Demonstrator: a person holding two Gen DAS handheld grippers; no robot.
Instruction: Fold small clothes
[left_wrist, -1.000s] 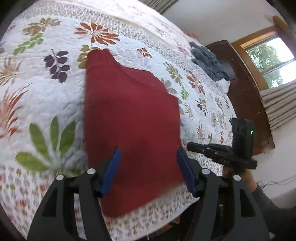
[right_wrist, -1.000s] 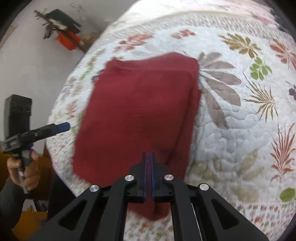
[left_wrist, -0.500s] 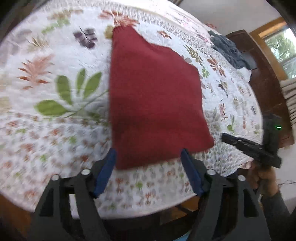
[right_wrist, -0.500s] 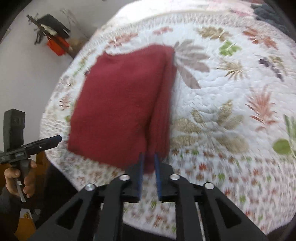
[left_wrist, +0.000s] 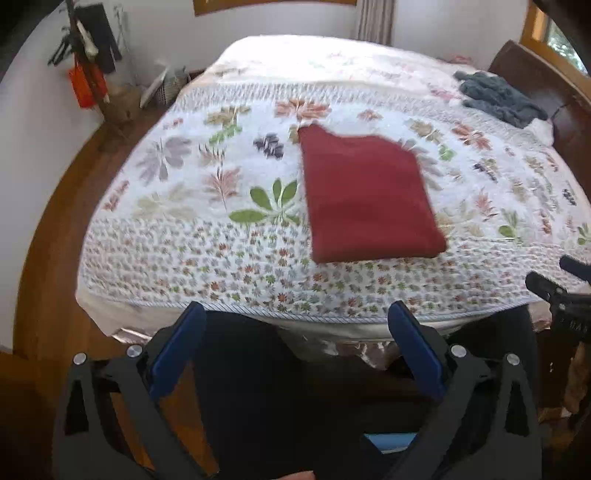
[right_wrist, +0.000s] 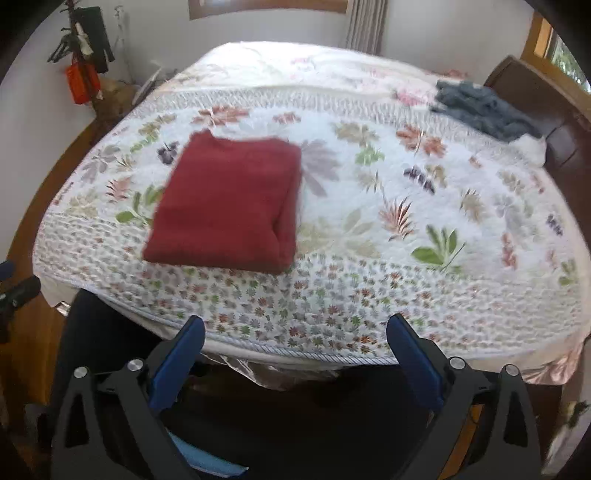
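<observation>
A dark red knitted garment (left_wrist: 365, 195) (right_wrist: 229, 199) lies folded into a thick rectangle near the front edge of the bed. In the left wrist view my left gripper (left_wrist: 295, 325) is open, held back off the bed's edge with nothing between its blue pads (left_wrist: 177, 343). My right gripper (right_wrist: 295, 336) is also open and empty, pulled back below the quilt's edge, with the garment ahead and to its left. The right gripper's tip (left_wrist: 554, 288) shows at the right edge of the left wrist view.
A floral quilt (left_wrist: 207, 184) (right_wrist: 424, 206) covers the bed. A grey-blue garment (left_wrist: 498, 96) (right_wrist: 480, 107) lies bunched at the far right near the dark wooden headboard (left_wrist: 546, 92). Hanging items and a basket (left_wrist: 118, 99) stand on the wooden floor at the far left.
Both grippers have drawn back from the red garment to beyond the bed's edge. The right gripper, shut a second ago, has opened. The garment stays folded on the quilt.
</observation>
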